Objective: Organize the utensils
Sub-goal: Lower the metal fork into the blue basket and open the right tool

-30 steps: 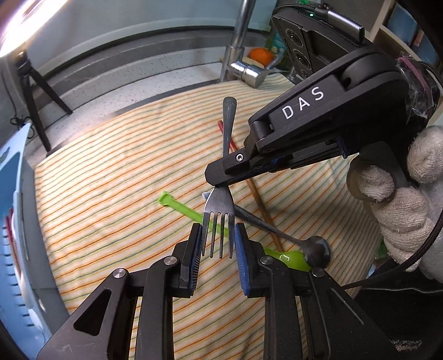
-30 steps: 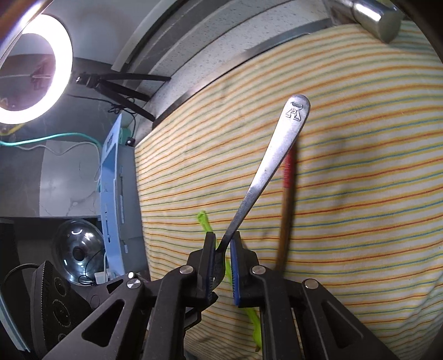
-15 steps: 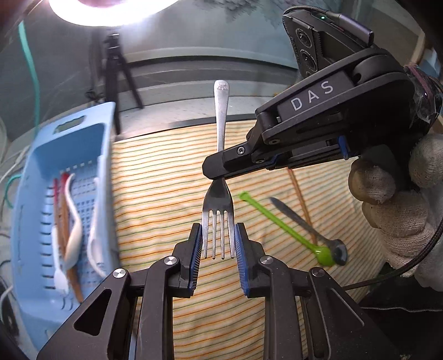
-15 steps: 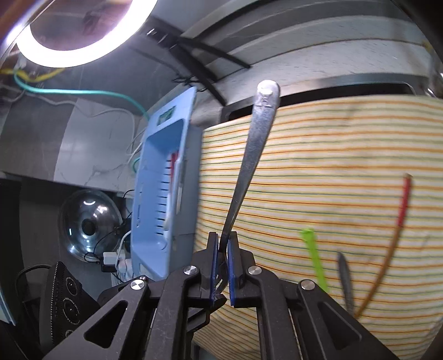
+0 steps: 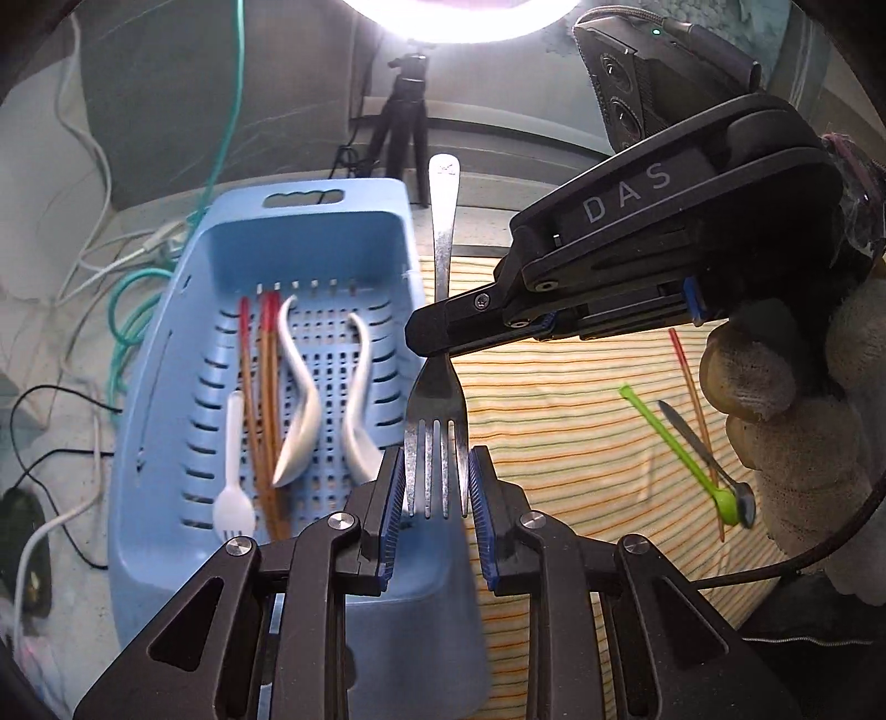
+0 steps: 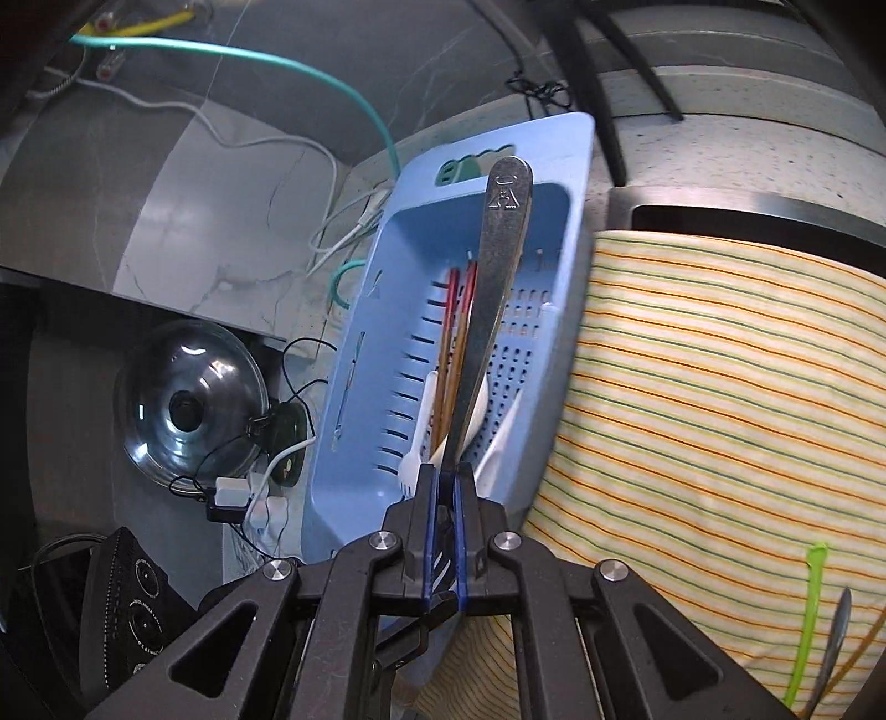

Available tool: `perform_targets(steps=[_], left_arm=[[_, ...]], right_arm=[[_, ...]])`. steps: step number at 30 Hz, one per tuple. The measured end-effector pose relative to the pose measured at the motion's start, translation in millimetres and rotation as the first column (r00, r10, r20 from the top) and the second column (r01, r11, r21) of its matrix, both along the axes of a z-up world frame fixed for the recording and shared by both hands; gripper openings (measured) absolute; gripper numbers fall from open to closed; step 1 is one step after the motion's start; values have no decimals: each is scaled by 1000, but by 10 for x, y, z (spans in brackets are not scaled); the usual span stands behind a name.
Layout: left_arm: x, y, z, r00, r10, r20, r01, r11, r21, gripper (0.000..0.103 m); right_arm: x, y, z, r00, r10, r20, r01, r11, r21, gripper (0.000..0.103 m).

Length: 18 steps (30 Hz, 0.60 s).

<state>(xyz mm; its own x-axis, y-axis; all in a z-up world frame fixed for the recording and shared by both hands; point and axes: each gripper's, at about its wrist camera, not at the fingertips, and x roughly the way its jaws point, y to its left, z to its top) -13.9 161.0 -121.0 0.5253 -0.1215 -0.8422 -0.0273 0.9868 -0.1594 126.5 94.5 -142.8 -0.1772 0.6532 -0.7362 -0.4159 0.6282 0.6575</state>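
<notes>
While the right gripper is clamping the neck of the metal fork, the left gripper is bracketing its tines, pads flanking both outer edges. The fork is hanging above the blue basket's right rim, beside the striped cloth.

Home kitchen rigged for filming, speckled stone bench, striped cloth, glass pot lid, ring light, tripod, loose cables
</notes>
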Motion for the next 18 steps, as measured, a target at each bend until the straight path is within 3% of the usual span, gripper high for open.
perform_targets(steps=[8, 12, 14, 16, 18], left_arm=[[11, 199, -104, 999, 48, -24, -49, 998, -26, 22], [0, 250, -108, 996, 79, -40, -80, 996, -26, 24], [-9, 269, -104, 995, 91, -39, -92, 995, -25, 35], [-19, 280, -100, 994, 103, -41, -104, 994, -25, 39], [-24, 285, -97, 993, 110, -42, -112, 993, -29, 39]], right_arm=[[-17, 285, -87, 999, 41, 17, -41, 999, -34, 5], [-18, 372, -106, 998, 62, 28, -60, 997, -51, 12], [-7, 373, -99, 998, 62, 32, -61, 997, -46, 26], [-14, 369, -49, 996, 69, 63, -67, 997, -38, 40], [-28, 365, 10, 992, 77, 102, -73, 996, -41, 43]])
